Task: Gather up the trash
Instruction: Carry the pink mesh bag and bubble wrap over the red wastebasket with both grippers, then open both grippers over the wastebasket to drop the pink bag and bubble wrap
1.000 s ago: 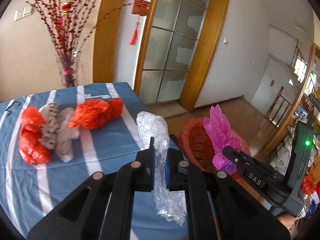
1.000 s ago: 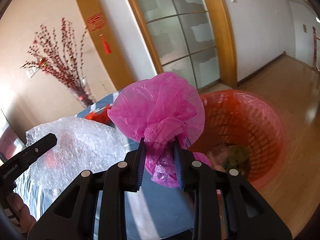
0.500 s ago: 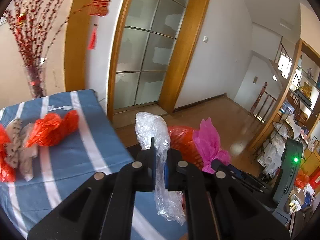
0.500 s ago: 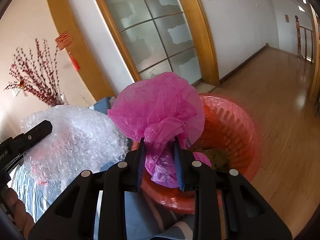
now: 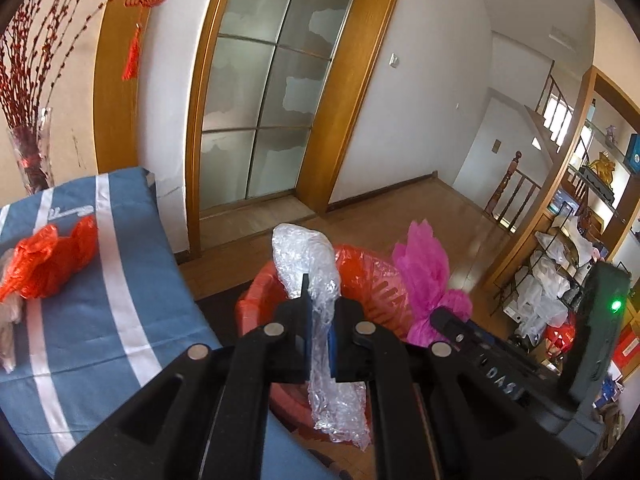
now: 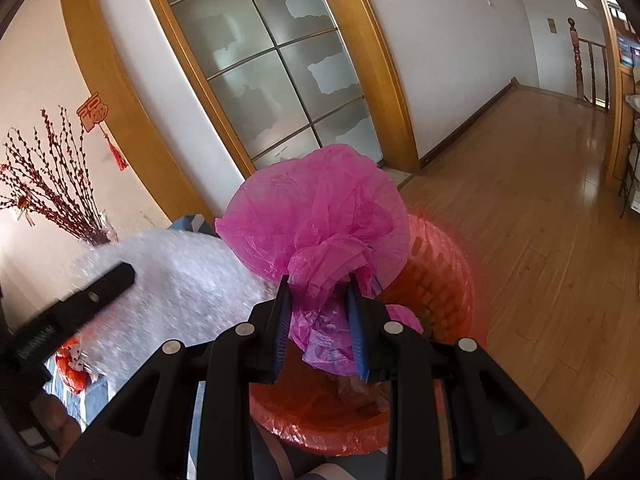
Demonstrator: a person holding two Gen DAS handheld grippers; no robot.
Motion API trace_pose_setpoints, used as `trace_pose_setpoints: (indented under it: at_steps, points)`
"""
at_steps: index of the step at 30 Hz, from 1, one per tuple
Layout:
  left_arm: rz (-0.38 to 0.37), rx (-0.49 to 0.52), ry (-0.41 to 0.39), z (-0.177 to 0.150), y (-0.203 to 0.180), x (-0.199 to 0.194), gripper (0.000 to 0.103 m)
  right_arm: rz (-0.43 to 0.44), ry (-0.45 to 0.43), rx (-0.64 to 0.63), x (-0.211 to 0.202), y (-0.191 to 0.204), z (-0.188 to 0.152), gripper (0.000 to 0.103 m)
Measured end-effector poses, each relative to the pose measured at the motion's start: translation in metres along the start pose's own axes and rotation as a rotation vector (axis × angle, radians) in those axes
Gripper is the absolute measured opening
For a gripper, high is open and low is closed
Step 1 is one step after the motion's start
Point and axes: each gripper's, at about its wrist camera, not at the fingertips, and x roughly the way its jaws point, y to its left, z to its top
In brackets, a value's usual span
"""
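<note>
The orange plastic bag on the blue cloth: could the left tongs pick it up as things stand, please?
Probably not: the left tongs are shut on a piece of bubble wrap over the red basket, while the orange plastic bag lies apart.

Looking forward and down along each gripper's fingers from close behind them, left view facing the red basket (image 5: 376, 280) with the table (image 5: 120, 320) on its left, right view hanging nearer above that basket (image 6: 440, 280), both sharing basket, glass door (image 5: 260, 100) and wooden floor (image 6: 540, 220).
</note>
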Motion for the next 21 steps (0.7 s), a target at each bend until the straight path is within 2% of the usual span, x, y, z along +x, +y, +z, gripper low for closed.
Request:
trace_pose_setpoints:
  at_steps: [9, 11, 13, 15, 21]
  points:
    - [-0.011, 0.006, 0.055, -0.007, -0.007, 0.030, 0.008, 0.005, -0.016, 0.003, 0.003, -0.002, 0.009, 0.027]
    - [-0.015, 0.003, 0.072, -0.009, -0.007, 0.035, 0.009, 0.009, -0.018, 0.008, 0.004, -0.003, 0.010, 0.031]
    - [-0.010, -0.004, 0.083, -0.011, -0.006, 0.040, 0.015, 0.013, -0.019, 0.021, 0.003, -0.006, 0.009, 0.038]
    - [0.001, -0.011, 0.098, -0.015, -0.003, 0.045, 0.029, 0.019, -0.019, 0.034, 0.004, -0.009, 0.009, 0.043]
    - [0.032, -0.031, 0.137, -0.025, 0.011, 0.054, 0.045, 0.010, -0.025, 0.044, 0.002, -0.011, 0.009, 0.050]
